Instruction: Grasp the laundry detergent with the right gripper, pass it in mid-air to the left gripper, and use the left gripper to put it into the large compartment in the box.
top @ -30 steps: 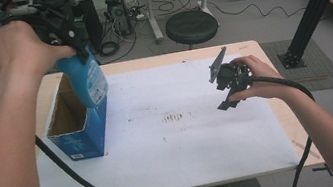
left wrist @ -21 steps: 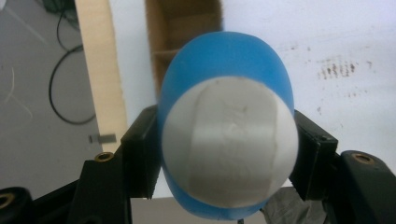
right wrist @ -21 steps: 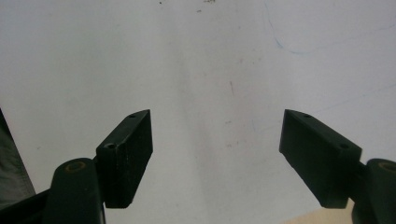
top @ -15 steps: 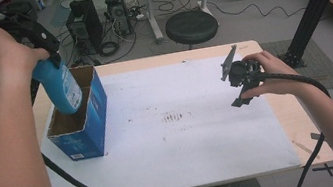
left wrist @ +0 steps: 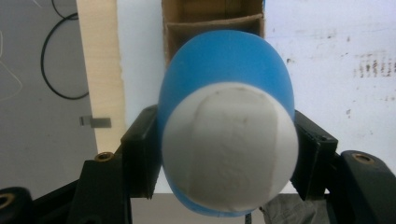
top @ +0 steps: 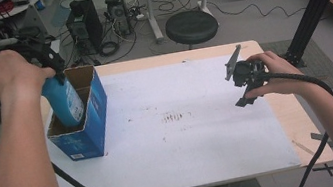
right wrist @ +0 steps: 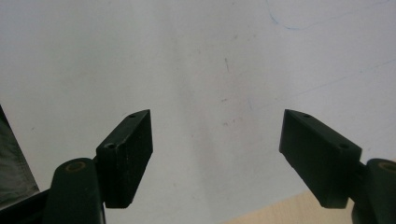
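Now blue bottle (top: 65,102) tilts inside the open box's (top: 90,131) rim.

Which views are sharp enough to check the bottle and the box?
High view: evenly lit, sharp, blue bottle partly inside the box. Left gripper view: bottle's white cap fills the close foreground, slightly soft; box behind readable. Right gripper view: soft, plain white tabletop, no glare.
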Motion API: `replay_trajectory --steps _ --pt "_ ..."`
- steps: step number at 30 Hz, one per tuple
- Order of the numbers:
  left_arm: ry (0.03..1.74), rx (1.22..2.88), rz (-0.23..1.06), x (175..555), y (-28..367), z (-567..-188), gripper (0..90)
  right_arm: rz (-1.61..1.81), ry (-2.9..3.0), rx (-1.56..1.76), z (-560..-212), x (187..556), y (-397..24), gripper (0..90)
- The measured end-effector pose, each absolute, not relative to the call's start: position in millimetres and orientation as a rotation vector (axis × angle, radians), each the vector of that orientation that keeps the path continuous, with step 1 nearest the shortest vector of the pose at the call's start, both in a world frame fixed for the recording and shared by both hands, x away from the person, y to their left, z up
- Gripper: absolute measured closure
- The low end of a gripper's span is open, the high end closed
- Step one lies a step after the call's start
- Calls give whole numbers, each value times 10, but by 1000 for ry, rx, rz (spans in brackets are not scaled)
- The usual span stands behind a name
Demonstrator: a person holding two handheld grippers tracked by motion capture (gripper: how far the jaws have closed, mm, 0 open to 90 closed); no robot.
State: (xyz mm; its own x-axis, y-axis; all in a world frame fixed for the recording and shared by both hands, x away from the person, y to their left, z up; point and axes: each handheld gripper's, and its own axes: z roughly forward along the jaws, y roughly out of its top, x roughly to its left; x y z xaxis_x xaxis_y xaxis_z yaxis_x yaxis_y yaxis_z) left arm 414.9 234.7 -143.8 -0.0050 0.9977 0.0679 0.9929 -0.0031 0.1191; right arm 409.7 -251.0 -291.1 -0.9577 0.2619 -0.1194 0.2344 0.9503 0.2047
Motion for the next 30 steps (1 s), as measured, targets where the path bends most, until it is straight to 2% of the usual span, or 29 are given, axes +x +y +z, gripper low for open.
replay_trajectory --steps 15,30 --pt "2213 2235 124 4240 2374 -1987 388 274 2970 375 -2947 4094 -2502 258" --pt "2223 2274 113 4273 2363 -2386 388 264 2978 370 -2978 4101 -2482 258"
